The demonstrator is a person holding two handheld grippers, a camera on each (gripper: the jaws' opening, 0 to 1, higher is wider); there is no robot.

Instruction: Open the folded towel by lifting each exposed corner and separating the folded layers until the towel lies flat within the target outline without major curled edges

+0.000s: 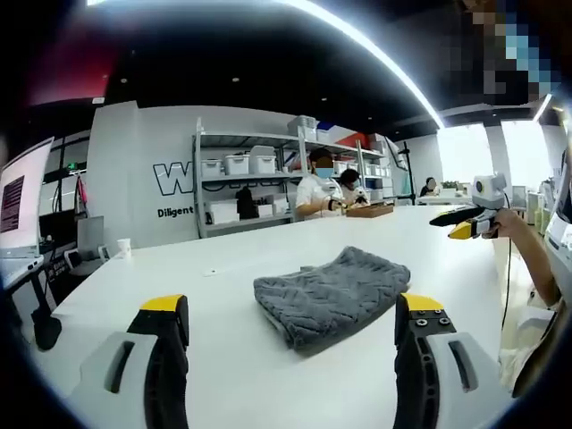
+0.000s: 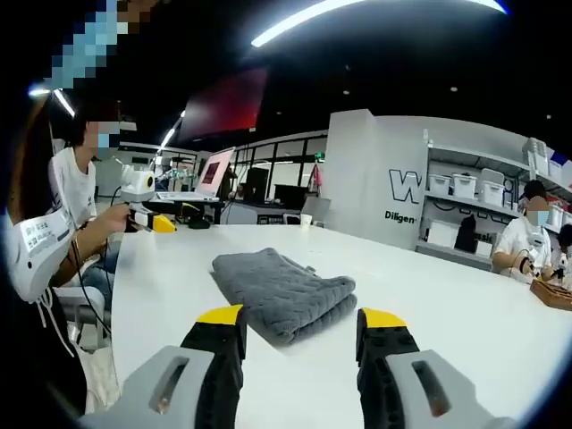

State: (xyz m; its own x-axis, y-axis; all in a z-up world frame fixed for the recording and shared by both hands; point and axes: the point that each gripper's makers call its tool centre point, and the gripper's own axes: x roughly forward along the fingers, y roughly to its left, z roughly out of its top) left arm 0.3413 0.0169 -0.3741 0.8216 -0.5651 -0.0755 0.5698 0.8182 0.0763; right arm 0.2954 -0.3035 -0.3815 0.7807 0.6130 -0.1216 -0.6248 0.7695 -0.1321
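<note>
So far we have nothing done on the task itself: on the broad white table [image 1: 268,375] the grey towel [image 1: 332,295] lies folded into a thick bundle, its layers stacked and no corner lifted. We cannot make out any target outline on the tabletop. The towel sits just ahead of our left gripper [image 1: 295,323], between the lines of its two yellow-tipped jaws and a little toward the right one; from our right gripper [image 2: 299,329] it also lies just ahead, leaning toward the left jaw. Both grippers stand wide open, holding nothing, apart from the cloth. In our judgement, everything is left: reaching an exposed corner, peeling the layers apart, and smoothing the towel flat. Beyond the table, shelves [image 1: 250,183] with white bins line the wall.
</note>
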